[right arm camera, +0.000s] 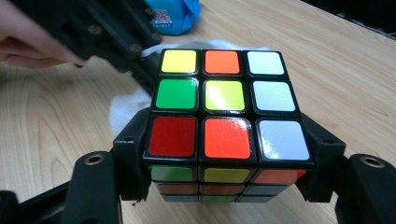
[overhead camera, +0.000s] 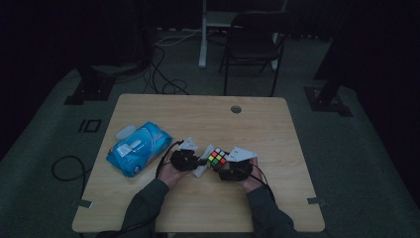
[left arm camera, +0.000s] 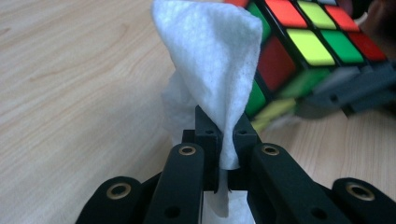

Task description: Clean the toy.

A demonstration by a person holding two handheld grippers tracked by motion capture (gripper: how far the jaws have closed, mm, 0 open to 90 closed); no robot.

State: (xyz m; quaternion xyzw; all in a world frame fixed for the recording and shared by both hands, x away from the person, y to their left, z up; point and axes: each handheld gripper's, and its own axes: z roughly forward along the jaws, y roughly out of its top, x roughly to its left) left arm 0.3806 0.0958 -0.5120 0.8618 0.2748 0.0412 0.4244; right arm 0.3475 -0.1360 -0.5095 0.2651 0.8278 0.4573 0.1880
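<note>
A scrambled puzzle cube [overhead camera: 217, 158] with coloured squares is held just above the wooden table [overhead camera: 277, 139]. My right gripper [right arm camera: 224, 154] is shut on the puzzle cube [right arm camera: 224, 102], its jaws pressing the two opposite sides. My left gripper [left arm camera: 227, 133] is shut on a white wipe [left arm camera: 215, 60], which stands up between its jaws and lies against the side of the puzzle cube [left arm camera: 308, 42]. In the high view the left gripper [overhead camera: 200, 161] meets the cube from the left and the right gripper [overhead camera: 224, 169] sits to its right. The white wipe [overhead camera: 203, 166] hangs between them.
A blue pack of wipes [overhead camera: 138, 148] lies on the left part of the table. A round cable hole [overhead camera: 236, 109] is near the far edge. Behind the table stand a dark chair [overhead camera: 252, 42] and cables on the floor.
</note>
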